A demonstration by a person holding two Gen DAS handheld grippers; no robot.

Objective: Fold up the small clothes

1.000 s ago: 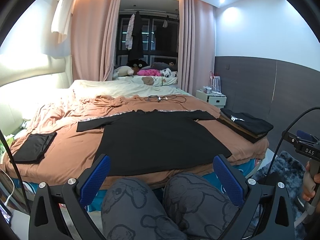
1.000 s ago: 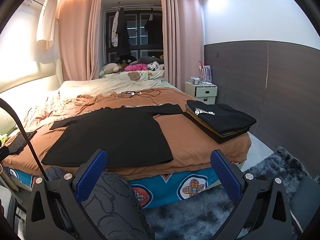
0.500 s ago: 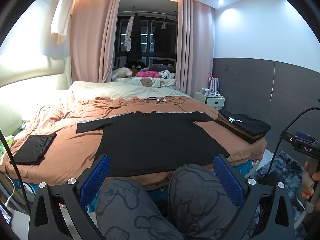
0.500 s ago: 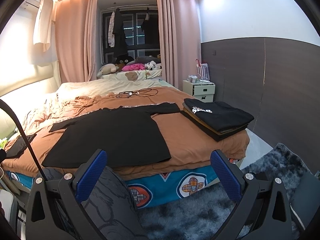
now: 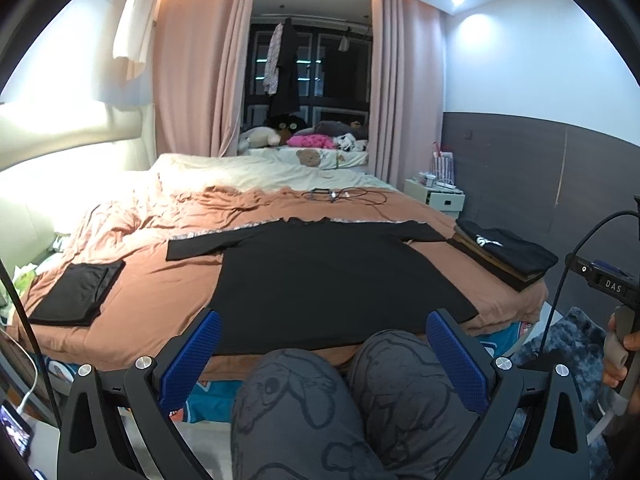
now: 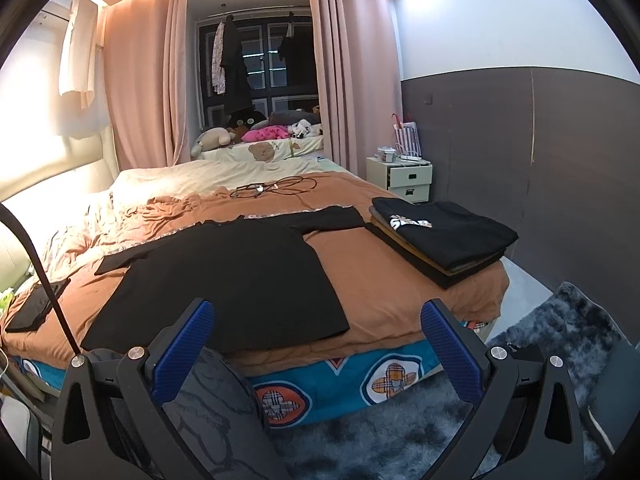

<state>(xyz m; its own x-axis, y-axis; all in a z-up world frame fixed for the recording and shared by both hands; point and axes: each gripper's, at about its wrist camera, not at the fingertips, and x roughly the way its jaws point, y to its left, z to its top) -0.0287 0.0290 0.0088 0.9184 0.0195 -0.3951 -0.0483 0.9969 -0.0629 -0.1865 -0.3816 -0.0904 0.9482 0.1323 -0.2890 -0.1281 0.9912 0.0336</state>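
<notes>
1. Ahead of both sets of jaws, a black T-shirt (image 5: 328, 280) is laid flat on the bed (image 5: 160, 300), sleeves spread, evidently so that folding can begin.
2. The left gripper (image 5: 324, 354) and right gripper (image 6: 316, 344) are both seen released and empty, held short of the hem.
3. Beyond the right jaw, a stack of folded clothes (image 6: 444, 236) is kept near the bed's edge, judged to be finished work.
4. Beyond the left jaw, a folded dark garment (image 5: 76, 294) is set apart.
</notes>
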